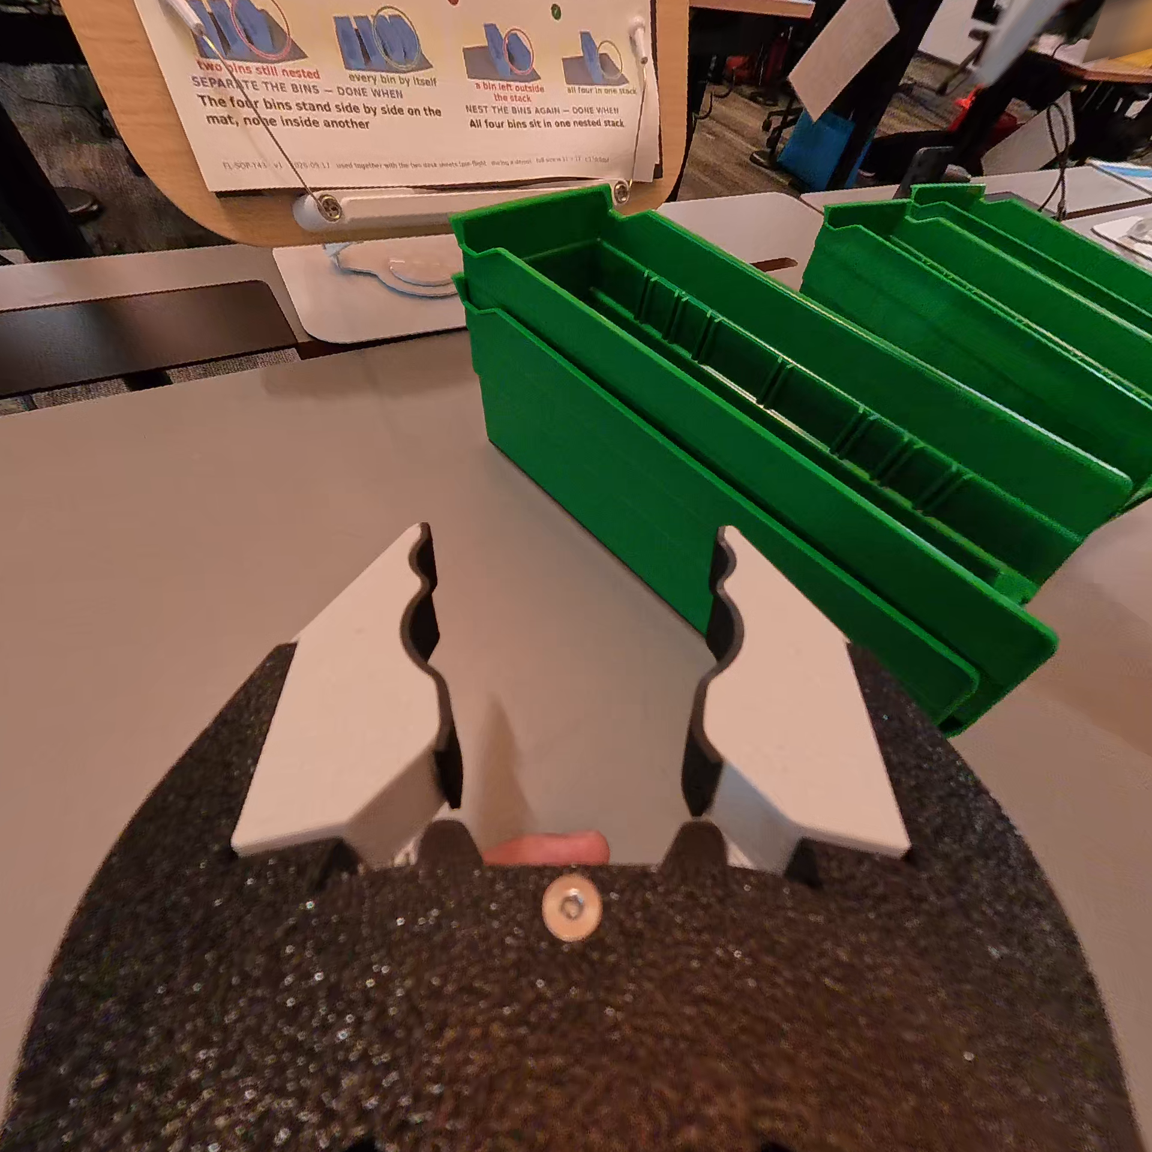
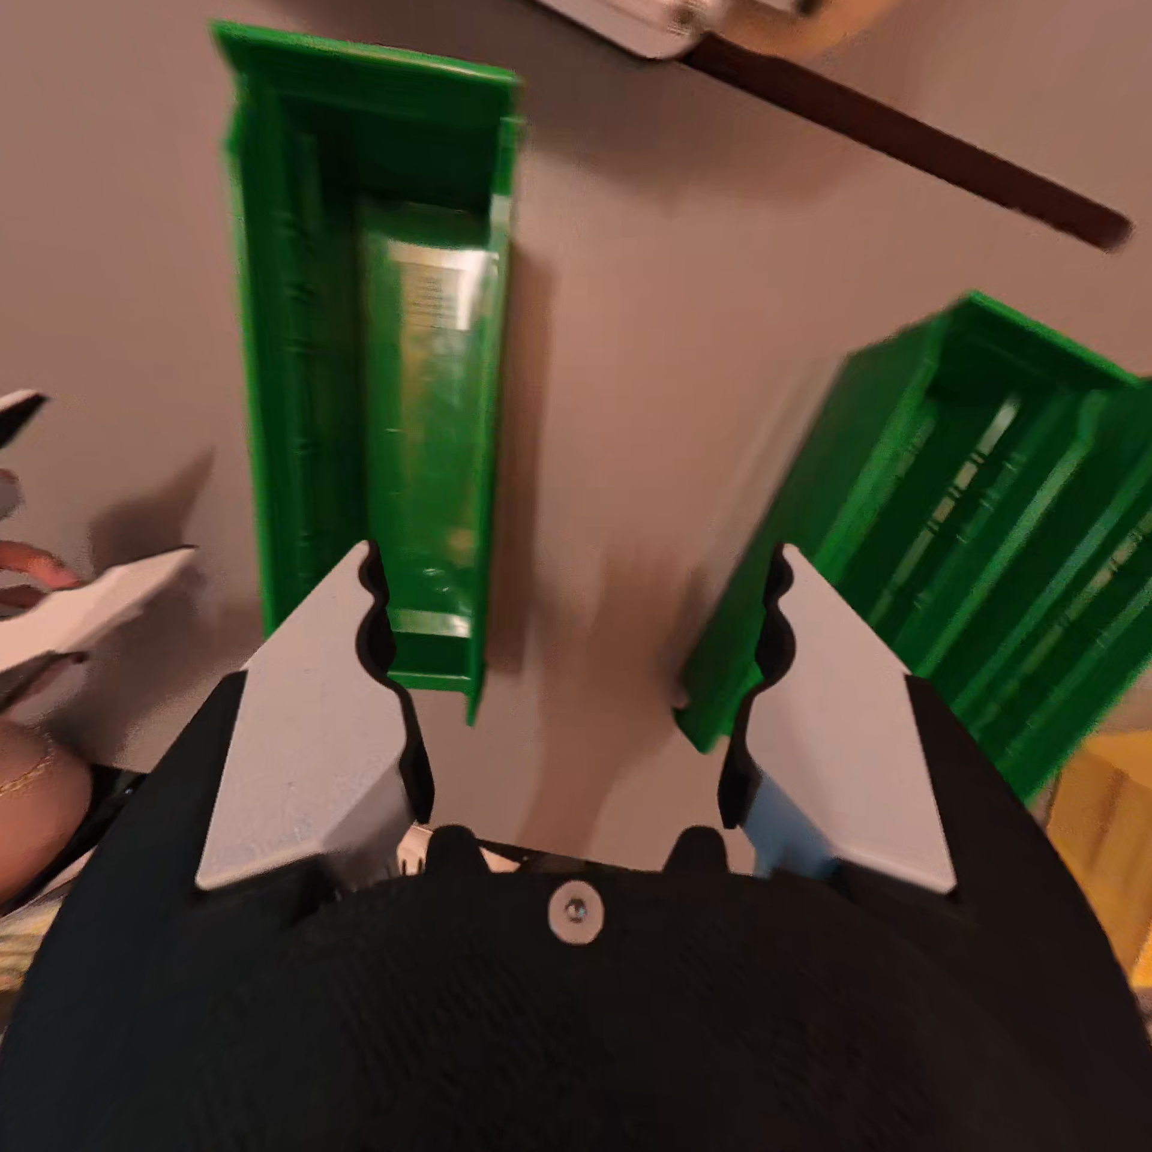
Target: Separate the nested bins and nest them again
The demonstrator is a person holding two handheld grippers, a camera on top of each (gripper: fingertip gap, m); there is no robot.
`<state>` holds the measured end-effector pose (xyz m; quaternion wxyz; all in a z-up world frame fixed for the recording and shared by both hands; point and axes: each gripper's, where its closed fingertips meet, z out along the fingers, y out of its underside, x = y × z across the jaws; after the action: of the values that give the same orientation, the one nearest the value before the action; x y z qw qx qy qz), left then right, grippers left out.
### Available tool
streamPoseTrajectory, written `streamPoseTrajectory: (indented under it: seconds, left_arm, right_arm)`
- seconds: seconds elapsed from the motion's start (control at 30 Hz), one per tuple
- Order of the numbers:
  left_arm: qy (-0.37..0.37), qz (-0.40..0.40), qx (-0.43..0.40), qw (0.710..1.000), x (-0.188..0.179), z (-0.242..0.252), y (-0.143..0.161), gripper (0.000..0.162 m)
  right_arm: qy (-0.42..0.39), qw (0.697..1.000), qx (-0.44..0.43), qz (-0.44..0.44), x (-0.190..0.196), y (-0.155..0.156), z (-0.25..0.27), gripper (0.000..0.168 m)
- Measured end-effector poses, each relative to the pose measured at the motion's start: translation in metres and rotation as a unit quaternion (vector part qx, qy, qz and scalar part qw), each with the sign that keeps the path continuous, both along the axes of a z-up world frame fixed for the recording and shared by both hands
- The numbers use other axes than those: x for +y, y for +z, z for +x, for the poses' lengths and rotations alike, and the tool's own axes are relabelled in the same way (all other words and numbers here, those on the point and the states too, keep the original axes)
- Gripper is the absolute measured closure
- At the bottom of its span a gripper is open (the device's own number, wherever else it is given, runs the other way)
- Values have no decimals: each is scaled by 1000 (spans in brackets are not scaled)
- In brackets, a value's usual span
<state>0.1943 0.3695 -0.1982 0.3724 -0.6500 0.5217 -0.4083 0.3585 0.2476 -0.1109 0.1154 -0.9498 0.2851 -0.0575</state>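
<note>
The left gripper (image 1: 570,530) is hovering low over the grey table (image 1: 218,499), its two fingers spread wide with nothing between them. Just beside its right finger (image 1: 779,686), a long green bin stack (image 1: 686,449) is sitting on the table: two rims are showing one inside the other, so these bins are lying nested. Farther to the right, apart from the first, a second green bin stack (image 1: 972,312) is resting, also showing more than one rim.

Behind the bins a wooden board (image 1: 124,124) is standing upright, holding a printed instruction sheet (image 1: 405,124) under a white clip bar (image 1: 449,202). Beyond it, office furniture and cables are lying about, too far off to make out.

The right gripper (image 2: 573,548) is looking down from above, fingers likewise spread and holding nothing. Below it the first stack (image 2: 374,374) is lying lengthwise and the second stack (image 2: 997,530) is lying at an angle to the right; bare table is showing between them. This view is blurred. At its left edge the other gripper's pale finger (image 2: 112,598) is poking in.
</note>
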Motion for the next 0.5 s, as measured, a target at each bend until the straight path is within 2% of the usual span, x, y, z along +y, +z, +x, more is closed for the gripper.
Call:
streamPoseTrajectory:
  seconds: [0.1,0.23,0.4,0.5]
  left_arm:
    - [0,-1,3,1000,0,1,-2,75]
    - [0,-1,8,1000,0,2,-5,75]
    - [2,9,14,1000,0,2,-8,75]
    - [8,15,18,1000,2,2,-10,75]
  right_arm:
    - [-49,999,-13,-2,-49,5,32,46]
    - [-106,994,-11,8,-101,-14,62,47]
    - [-139,990,17,-2,-145,-54,73,47]
    - [-154,988,24,5,-156,-69,80,45]
